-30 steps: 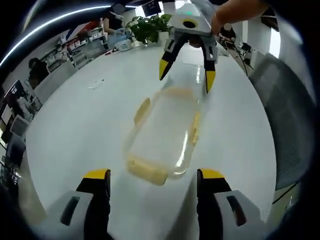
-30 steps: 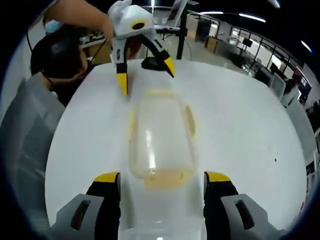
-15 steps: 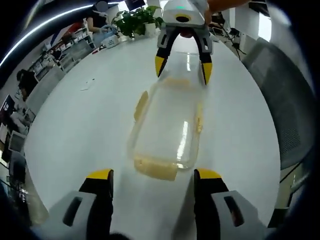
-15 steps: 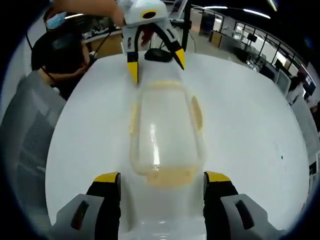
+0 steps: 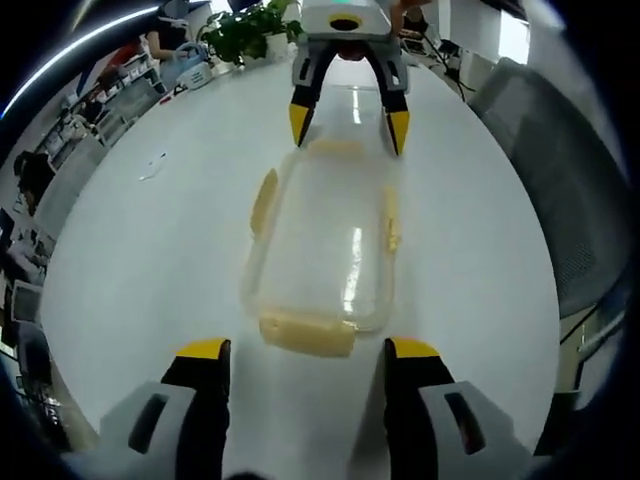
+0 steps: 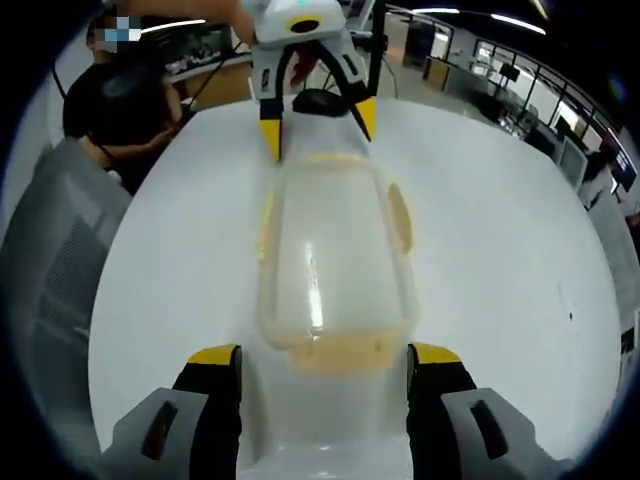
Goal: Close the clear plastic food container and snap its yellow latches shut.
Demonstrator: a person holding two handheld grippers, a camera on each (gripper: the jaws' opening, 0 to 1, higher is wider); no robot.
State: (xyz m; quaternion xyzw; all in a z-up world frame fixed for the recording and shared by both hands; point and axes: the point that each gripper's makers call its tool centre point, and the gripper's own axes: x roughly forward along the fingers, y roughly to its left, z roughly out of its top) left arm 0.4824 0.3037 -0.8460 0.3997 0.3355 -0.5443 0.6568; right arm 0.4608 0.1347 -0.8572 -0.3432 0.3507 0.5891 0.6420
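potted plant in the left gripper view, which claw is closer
Right. The right claw is open at the container end facing the potted plant; the left claw is at the opposite end, the container's length farther away.

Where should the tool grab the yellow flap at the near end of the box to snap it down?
Take the end latch by its free outer edge, coming from that short end, along the length of the box. It sticks out flat toward the right tool, whose open jaws already stand either side of it.
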